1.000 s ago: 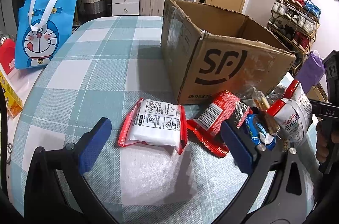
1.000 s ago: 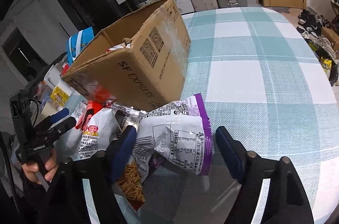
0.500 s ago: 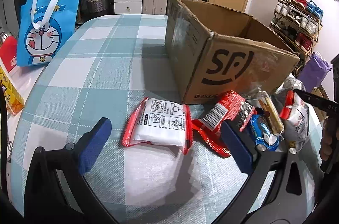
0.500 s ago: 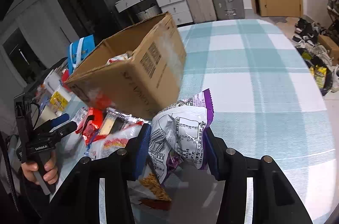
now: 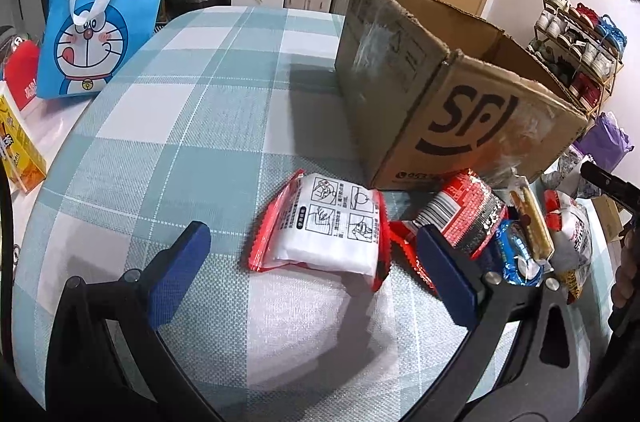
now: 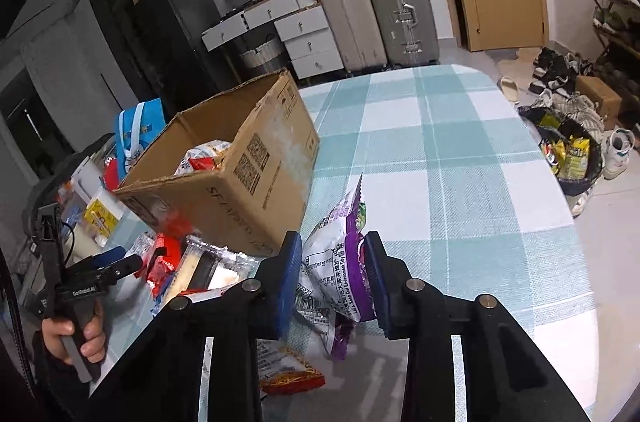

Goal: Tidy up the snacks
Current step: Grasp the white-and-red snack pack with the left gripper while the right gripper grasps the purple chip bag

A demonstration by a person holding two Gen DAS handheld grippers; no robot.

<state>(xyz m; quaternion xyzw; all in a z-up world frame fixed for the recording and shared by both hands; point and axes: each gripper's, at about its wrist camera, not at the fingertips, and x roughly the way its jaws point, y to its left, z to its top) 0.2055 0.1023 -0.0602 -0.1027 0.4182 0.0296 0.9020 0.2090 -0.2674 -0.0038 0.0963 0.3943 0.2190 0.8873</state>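
My right gripper (image 6: pixel 332 274) pinches the crinkly purple snack bag (image 6: pixel 340 262), long axis upright, serrated end skyward, beside the cardboard box (image 6: pixel 240 182). My left gripper (image 5: pixel 312 278) gapes apart over a flat red-edged packet (image 5: pixel 324 234).

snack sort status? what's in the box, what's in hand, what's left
Done: at least one red-and-white packet lies inside the cardboard box. In hand: the right gripper is shut on the purple snack bag. Left: the left gripper is open over the white noodle pack; the red pack, blue pack and others lie on the table.
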